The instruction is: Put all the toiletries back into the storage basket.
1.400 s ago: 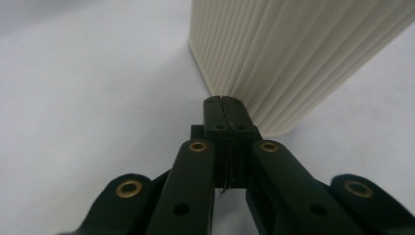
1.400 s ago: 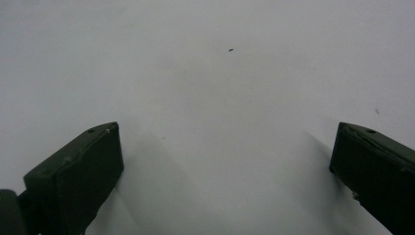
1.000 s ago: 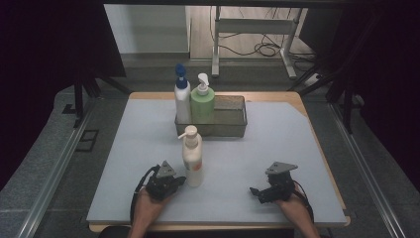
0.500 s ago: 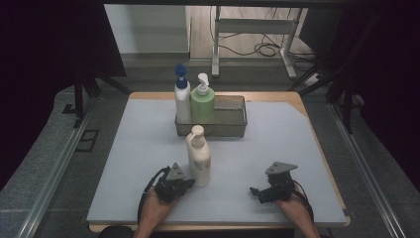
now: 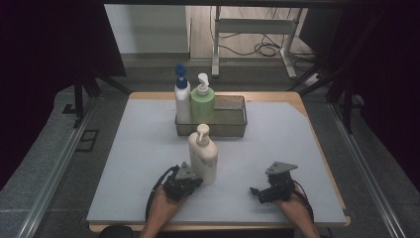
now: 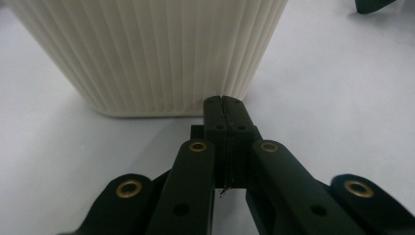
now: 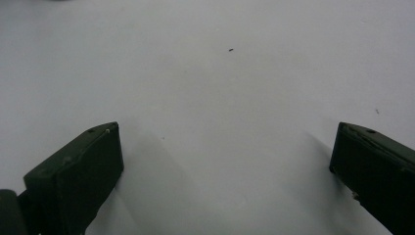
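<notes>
Since a second ago, the high view shows the cream pump bottle (image 5: 203, 156) and left tongs (image 5: 194, 179) shifted rightward across the pale tabletop (image 5: 129, 163). From the left gripper view, those tongs (image 6: 226, 100) are pressed together, tips against the bottle's ribbed plastic base (image 6: 147, 54). Along the right gripper view, the right tongs (image 7: 225, 147) gape wide above smooth matte surface.

Gripper (image 6: 222, 100): black jaws rise from the bottom edge, pressed together tip to tip with nothing between them.
Tips: at the lower right corner of the bottle, touching it or just short of it; which one cannot be told.
Bottle (image 6: 147, 49): cream, ribbed with fine vertical grooves, standing on the table, its top cut off by the upper edge.
Table (image 6: 342, 88): pale grey, bare around the bottle.
Top right corner: a dark shape (image 6: 373, 5), too little visible to tell what it is.
</notes>
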Action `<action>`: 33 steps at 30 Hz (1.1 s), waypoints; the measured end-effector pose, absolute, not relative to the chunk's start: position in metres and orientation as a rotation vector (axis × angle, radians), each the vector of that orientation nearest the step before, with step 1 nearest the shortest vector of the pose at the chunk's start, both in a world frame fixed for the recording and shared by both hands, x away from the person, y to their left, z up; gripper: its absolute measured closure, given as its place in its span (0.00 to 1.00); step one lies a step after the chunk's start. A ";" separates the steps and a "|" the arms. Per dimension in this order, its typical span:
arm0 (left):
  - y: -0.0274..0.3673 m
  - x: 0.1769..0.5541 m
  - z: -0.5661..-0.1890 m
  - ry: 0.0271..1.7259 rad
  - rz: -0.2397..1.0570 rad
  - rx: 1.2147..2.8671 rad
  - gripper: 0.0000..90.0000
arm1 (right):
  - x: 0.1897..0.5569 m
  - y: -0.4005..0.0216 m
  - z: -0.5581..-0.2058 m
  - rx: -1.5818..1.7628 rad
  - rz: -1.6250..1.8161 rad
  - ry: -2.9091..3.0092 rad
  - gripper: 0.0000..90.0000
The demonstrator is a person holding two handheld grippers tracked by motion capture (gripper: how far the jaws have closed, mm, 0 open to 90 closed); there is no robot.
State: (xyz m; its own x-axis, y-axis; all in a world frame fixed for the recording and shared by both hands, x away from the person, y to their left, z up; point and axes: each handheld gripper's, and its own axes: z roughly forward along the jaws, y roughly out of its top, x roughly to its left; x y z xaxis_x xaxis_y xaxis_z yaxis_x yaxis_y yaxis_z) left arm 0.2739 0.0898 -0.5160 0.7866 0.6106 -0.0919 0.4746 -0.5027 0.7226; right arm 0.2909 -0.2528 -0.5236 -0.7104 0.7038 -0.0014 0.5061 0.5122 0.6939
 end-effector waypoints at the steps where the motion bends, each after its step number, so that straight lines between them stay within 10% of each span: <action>1: 0.088 0.274 -0.516 0.800 0.222 2.195 0.99 | 0.291 -0.253 -0.524 1.017 0.997 2.474 0.00; 33: 0.110 0.261 -0.505 0.859 0.287 2.149 0.87 | 0.291 -0.254 -0.522 1.015 1.000 2.480 0.01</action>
